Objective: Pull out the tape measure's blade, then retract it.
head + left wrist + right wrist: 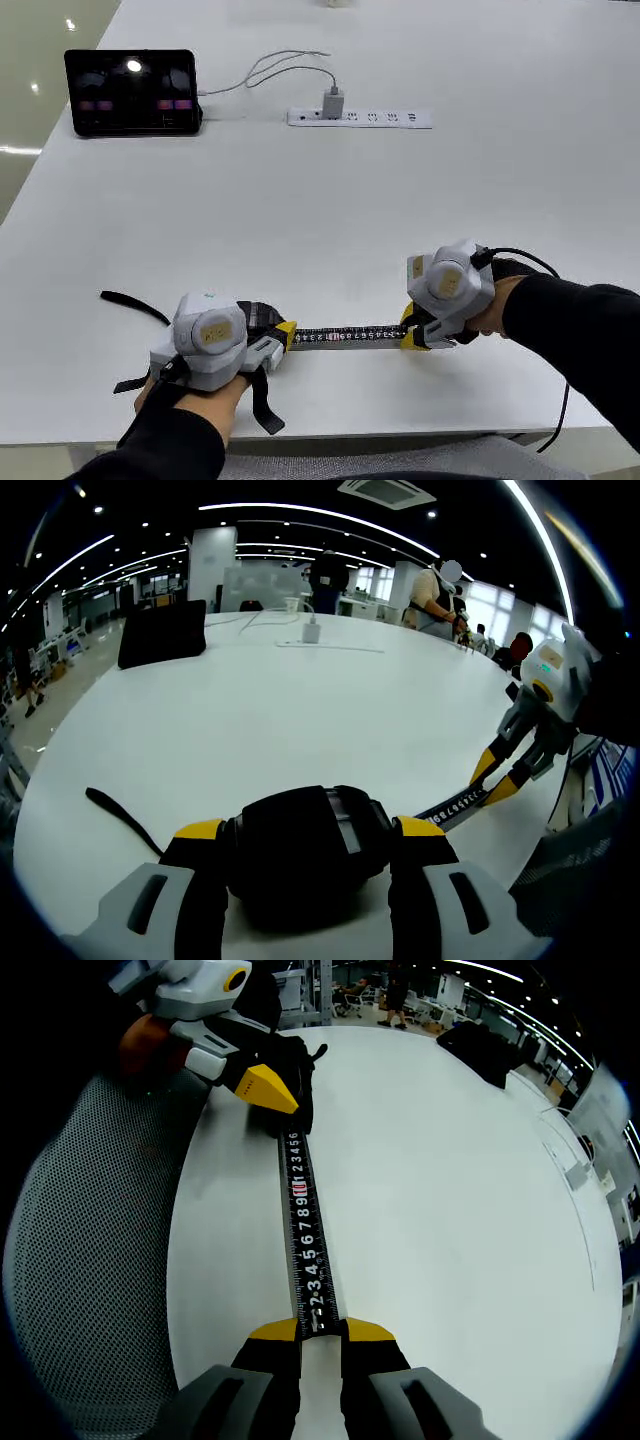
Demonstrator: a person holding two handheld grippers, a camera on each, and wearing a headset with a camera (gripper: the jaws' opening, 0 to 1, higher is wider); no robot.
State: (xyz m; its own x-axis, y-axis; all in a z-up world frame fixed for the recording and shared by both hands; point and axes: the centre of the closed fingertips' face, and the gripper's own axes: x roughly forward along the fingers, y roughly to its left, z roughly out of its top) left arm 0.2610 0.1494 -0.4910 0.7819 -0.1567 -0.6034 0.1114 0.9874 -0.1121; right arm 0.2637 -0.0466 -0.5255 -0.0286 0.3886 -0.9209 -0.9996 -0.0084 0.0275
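White table (300,210), blade (303,1230) in right gripper (321,1334)

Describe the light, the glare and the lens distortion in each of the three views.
Head view: even light, straight lines, a lamp's glare on the tablet. Left gripper view: the fisheye bends the ceiling lights into arcs; the black tape measure case shows little detail. Right gripper view: the table has a curved edge, yet the numbers on the blade are sharp.
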